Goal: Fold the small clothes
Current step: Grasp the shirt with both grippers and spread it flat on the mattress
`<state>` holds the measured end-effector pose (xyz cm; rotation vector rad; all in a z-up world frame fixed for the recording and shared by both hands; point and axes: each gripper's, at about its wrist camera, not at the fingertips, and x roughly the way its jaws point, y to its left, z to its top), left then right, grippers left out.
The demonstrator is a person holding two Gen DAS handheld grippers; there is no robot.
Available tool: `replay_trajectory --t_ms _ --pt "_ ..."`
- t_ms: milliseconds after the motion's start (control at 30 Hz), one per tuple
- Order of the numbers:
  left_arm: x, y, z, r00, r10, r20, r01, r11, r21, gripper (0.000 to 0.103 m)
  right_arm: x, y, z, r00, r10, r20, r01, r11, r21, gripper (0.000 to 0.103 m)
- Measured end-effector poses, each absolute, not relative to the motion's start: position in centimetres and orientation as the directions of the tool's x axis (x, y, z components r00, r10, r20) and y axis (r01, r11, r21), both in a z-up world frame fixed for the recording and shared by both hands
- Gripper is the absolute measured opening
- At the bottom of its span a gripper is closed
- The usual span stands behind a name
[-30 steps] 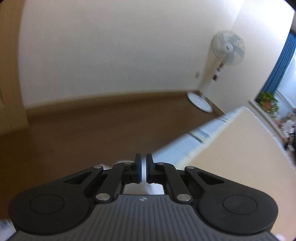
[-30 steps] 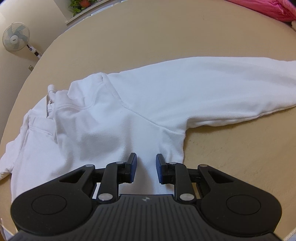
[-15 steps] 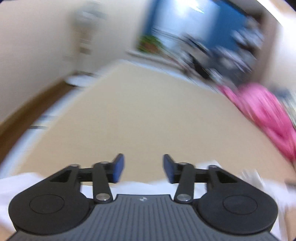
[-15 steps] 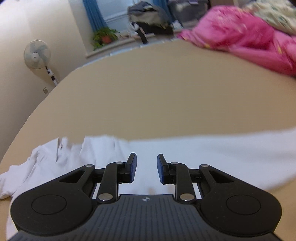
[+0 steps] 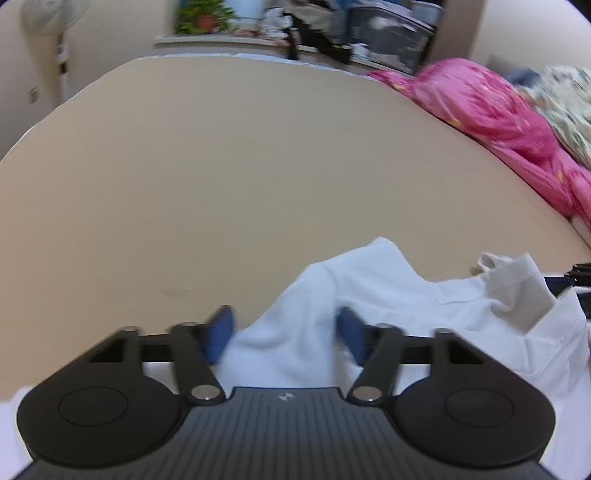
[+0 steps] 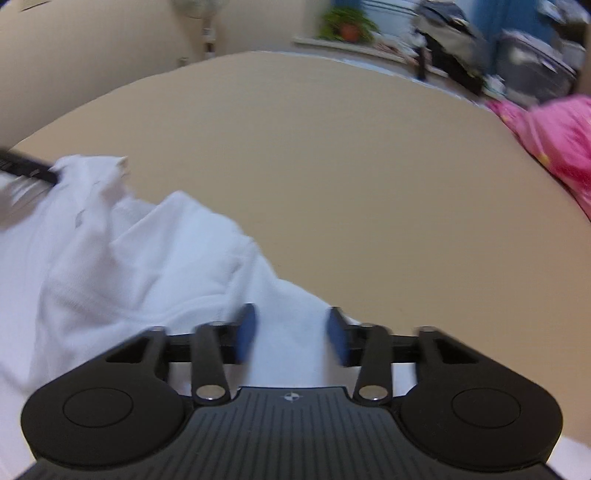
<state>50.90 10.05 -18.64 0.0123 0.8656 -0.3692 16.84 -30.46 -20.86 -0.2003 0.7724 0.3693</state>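
A white garment lies crumpled on a tan surface. Left tongs hang over one fold, jaws apart and closing with cloth between them. Right tongs likewise straddle another fold, jaws apart and closing. Pink bedding lies beyond

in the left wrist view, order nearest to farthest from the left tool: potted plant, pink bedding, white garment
1. white garment: bunched between the fingers of the left tool, whose jaws are closing.
2. pink bedding: heaped on the right side of the tan surface.
3. potted plant: on the ledge beyond the far edge, upper left.
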Motion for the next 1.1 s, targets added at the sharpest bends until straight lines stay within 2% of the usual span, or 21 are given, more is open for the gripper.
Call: replay_trajectory --t_ms 33,67,133,233,300,333,400,433,467,500,533,600,667,700,733,767,800,867,933,1000,1100 --pt "51.0 9.8 -18.8 0.572 -0.347 -0.743 0.362 0.920 -0.151 0.023 17.1 -30.7 -20.9 0.654 0.266 -0.708 -0.408 0.912 -0.035 0.000" --pt "50.9 9.6 -18.7 0.561 -0.372 -0.739 0.390 0.907 -0.160 0.015 16.0 -30.4 -20.8 0.657 0.272 -0.704 -0.416 0.908 -0.038 0.000" --pt "50.9 9.1 -18.4 0.596 -0.341 -0.727 0.397 0.912 -0.102 0.005 15.4 -30.7 -20.3 0.673 0.286 -0.682 -0.415 0.909 -0.029 0.000" --pt "51.5 10.7 -17.2 0.658 -0.326 -0.679 0.303 0.940 -0.158 0.005 15.7 -34.2 -18.0 0.798 0.201 -0.569 -0.246 0.969 -0.003 0.000" --pt "51.7 10.7 -17.3 0.689 -0.285 -0.666 0.270 0.954 -0.129 0.005 14.9 -35.0 -17.3 0.857 0.081 -0.509 -0.097 0.995 -0.004 0.000" --pt "51.7 10.5 -17.7 0.691 -0.261 -0.674 0.260 0.960 -0.106 0.010 14.6 -34.9 -17.7 0.854 0.052 -0.518 -0.064 0.998 -0.005 0.000" --pt "51.9 10.2 -18.6 0.657 -0.184 -0.731 0.216 0.975 -0.051 0.021 14.2 -33.6 -19.9 0.764 0.067 -0.642 -0.081 0.997 0.008 0.001" --pt "51.6 10.6 -18.2 0.639 -0.179 -0.749 0.201 0.978 -0.062 0.025 13.6 -32.8 -20.7 0.725 0.052 -0.687 -0.092 0.995 -0.022 0.006" --pt "50.7 11.0 -17.4 0.647 -0.174 -0.743 0.187 0.980 -0.067 0.025 12.5 -32.0 -20.6 0.736 0.014 -0.677 -0.082 0.994 -0.069 0.017" --pt "49.7 11.3 -16.4 0.666 -0.180 -0.724 0.189 0.980 -0.070 0.026 10.6 -31.8 -19.9 0.764 -0.030 -0.645 -0.043 0.994 -0.097 0.021" --pt "48.1 11.8 -15.3 0.683 -0.198 -0.703 0.203 0.976 -0.078 0.027 8.9 -32.1 -19.1 0.780 -0.041 -0.625 -0.002 0.998 -0.068 0.021" --pt "45.2 12.2 -13.9 0.671 -0.264 -0.692 0.261 0.959 -0.113 0.028 5.4 -33.4 -17.5 0.803 0.000 -0.597 0.038 0.998 0.051 0.021" --pt "42.9 12.2 -13.9 0.621 -0.339 -0.707 0.330 0.931 -0.157 0.031 2.3 -34.1 -16.8 0.814 0.049 -0.579 0.012 0.995 0.101 0.022" --pt "42.1 12.2 -14.7 0.579 -0.365 -0.729 0.351 0.919 -0.181 0.034 3.0 -34.2 -17.4 0.801 0.076 -0.594 -0.031 0.996 0.086 0.022" --pt "42.0 12.1 -16.1 0.529 -0.347 -0.775 0.351 0.920 -0.172 0.042 3.2 -34.0 -18.1 0.760 0.073 -0.646 -0.056 0.997 0.046 0.022" --pt "41.9 12.2 -17.5 0.485 -0.271 -0.831 0.320 0.940 -0.119 0.042 4.1 -34.0 -19.3 0.673 0.012 -0.739 -0.041 0.999 -0.021 0.023" --pt "41.6 12.6 -18.3 0.475 -0.206 -0.855 0.272 0.959 -0.080 0.042 4.8 -34.7 -20.4 0.629 -0.055 -0.776 0.001 0.998 -0.070 0.027" --pt "40.0 13.2 -16.3 0.497 -0.202 -0.844 0.190 0.974 -0.121 0.042 3.0 -35.6 -18.7 0.632 -0.092 -0.770 0.153 0.988 0.008 0.031" --pt "36.7 13.3 -13.0 0.545 -0.248 -0.801 0.208 0.965 -0.157 0.044 0.4 -35.8 -15.9 0.655 -0.109 -0.748 0.245 0.967 0.074 0.031" --pt "32.8 13.3 -10.7 0.569 -0.288 -0.770 0.253 0.953 -0.169 0.046 -4.0 -34.4 -13.0 0.712 -0.074 -0.698 0.189 0.978 0.090 0.031" --pt "26.9 13.0 -9.7 0.546 -0.318 -0.775 0.276 0.942 -0.193 0.046 -9.4 -32.7 -10.6 0.728 0.028 -0.685 0.092 0.986 0.138 0.031"
